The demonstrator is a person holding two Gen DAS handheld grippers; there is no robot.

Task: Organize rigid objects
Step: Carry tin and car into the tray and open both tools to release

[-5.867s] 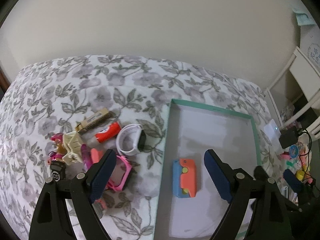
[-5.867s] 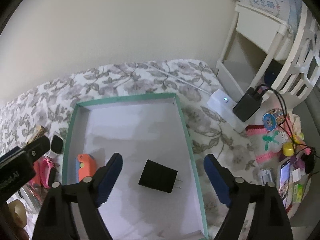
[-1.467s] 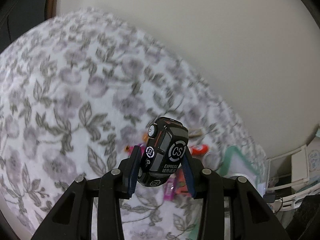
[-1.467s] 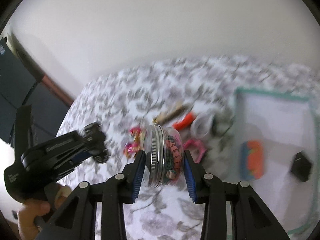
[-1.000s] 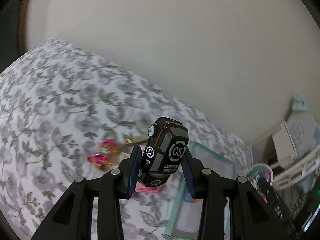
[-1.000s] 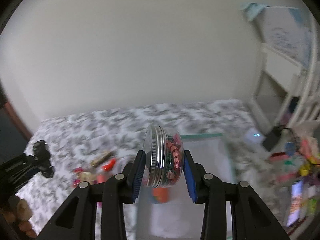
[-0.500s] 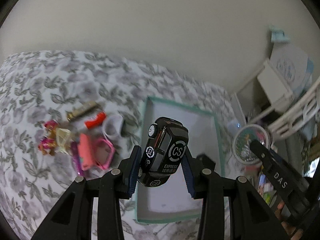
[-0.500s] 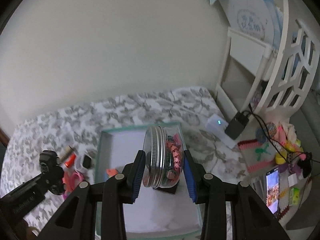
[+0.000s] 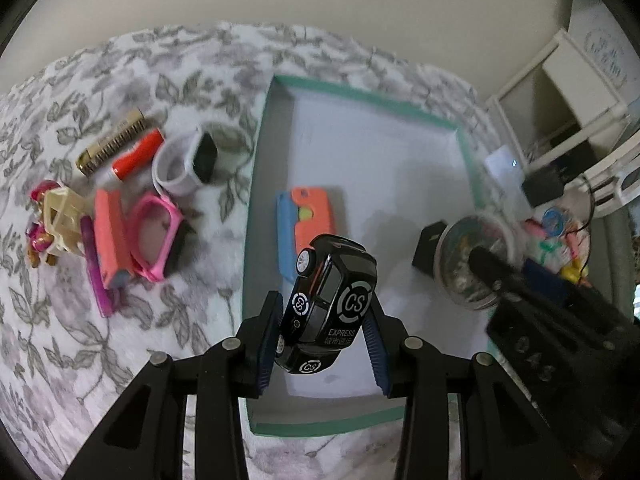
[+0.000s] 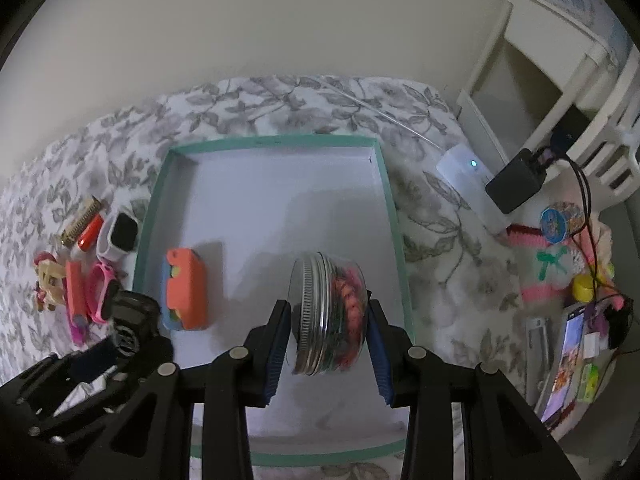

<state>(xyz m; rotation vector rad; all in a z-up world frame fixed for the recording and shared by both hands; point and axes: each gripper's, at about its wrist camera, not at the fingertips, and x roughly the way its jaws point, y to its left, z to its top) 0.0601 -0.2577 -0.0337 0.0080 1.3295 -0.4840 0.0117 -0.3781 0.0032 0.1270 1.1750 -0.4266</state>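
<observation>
Left wrist: left gripper (image 9: 324, 330) pinching black toy car (image 9: 330, 304) over teal tray (image 9: 256, 184); watches, comb, figure waiting outside.
Right wrist: right gripper (image 10: 327, 332) clamping bead jar (image 10: 328, 312) above tray (image 10: 392, 208); orange toy (image 10: 186, 288) already lying inside.

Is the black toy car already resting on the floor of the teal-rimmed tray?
No, the left tool grips the black toy car above the teal-rimmed tray.

Floral bedspread (image 10: 432, 216), cream wall (image 10: 280, 20), white shelf (image 10: 560, 64)
</observation>
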